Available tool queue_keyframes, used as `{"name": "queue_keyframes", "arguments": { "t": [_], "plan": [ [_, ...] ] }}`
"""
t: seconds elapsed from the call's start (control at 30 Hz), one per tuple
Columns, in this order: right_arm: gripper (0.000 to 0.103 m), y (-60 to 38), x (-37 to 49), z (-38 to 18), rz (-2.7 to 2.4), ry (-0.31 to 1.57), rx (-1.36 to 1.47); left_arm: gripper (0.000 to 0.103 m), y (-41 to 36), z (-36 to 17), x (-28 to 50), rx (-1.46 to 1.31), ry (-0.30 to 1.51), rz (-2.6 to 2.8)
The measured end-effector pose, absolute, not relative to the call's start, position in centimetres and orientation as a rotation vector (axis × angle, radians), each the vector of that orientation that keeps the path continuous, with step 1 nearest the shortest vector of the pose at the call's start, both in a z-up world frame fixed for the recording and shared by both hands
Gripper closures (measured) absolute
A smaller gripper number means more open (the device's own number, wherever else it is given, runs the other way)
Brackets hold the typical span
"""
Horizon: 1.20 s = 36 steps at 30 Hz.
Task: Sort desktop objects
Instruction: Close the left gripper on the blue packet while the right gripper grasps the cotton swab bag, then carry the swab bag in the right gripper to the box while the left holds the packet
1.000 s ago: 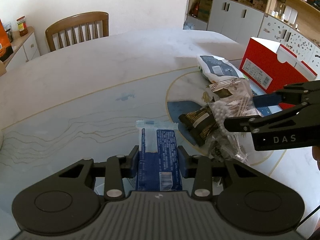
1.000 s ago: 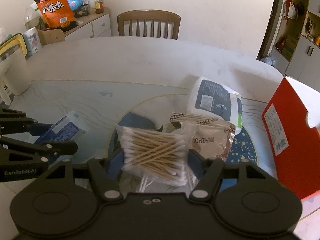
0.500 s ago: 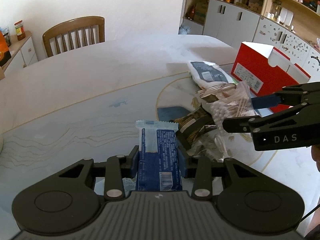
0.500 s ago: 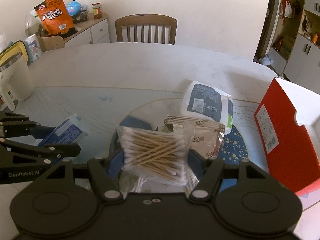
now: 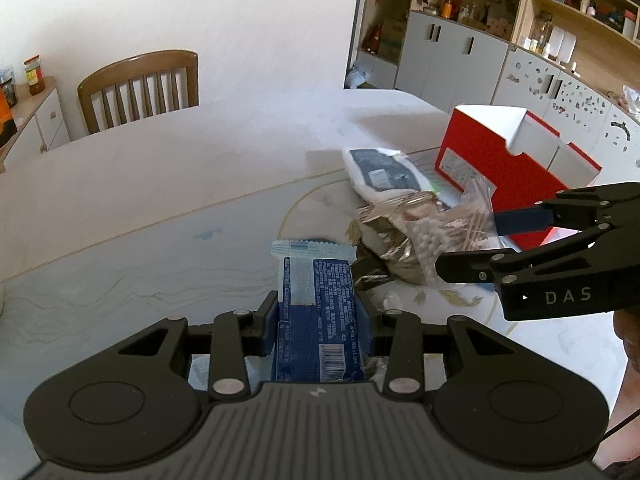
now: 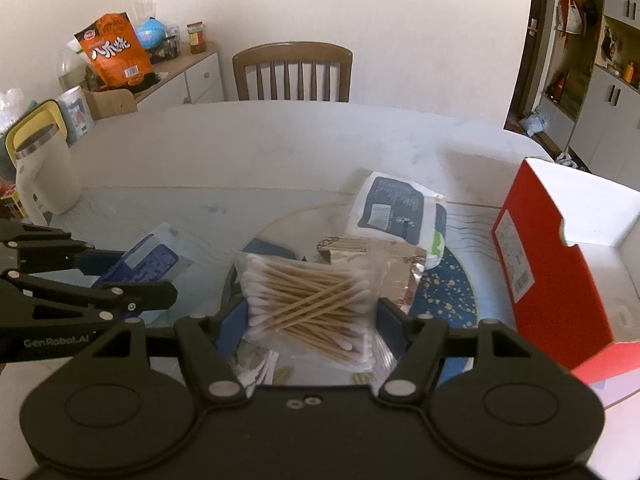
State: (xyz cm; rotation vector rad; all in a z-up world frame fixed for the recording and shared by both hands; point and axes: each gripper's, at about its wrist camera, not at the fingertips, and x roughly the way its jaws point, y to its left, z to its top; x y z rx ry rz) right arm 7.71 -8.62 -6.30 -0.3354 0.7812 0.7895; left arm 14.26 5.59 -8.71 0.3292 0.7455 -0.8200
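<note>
My left gripper [image 5: 318,322] is shut on a blue and white snack packet [image 5: 316,304], held above the table; the same packet [image 6: 146,258] shows in the right wrist view between the left fingers. My right gripper [image 6: 310,318] is shut on a clear bag of cotton swabs [image 6: 310,298], lifted off the table; that bag [image 5: 452,240] hangs at the right in the left wrist view. On the table below lie a silver foil pouch [image 5: 390,236] and a white and dark-blue pack [image 6: 396,208]. An open red and white box [image 6: 560,256] stands at the right.
The marble table [image 5: 160,184] has a wooden chair [image 6: 292,72] behind it. A white kettle [image 6: 46,176] stands at the table's left edge. A sideboard with an orange snack bag [image 6: 116,54] is far left. Cabinets [image 5: 460,64] line the right wall.
Both grippers have risen with their loads: the packet and the swab bag sit higher above the table, and the table items look smaller and farther below.
</note>
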Motion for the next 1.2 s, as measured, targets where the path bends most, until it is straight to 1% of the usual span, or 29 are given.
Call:
{"name": "queue_keyframes", "arguments": {
  "t": [0.6, 1.2],
  "plan": [
    [0.034, -15.0, 10.0, -3.3, 0.779, 0.763, -0.292, 0.066, 1.6, -6.1, 10.6, 0.312, 0.705, -0.849],
    [0.034, -21.5, 15.2, -0.9, 0.788, 0.725, -0.27, 0.066, -4.6, -3.9, 7.7, 0.291, 0.679, -0.856]
  ]
}}
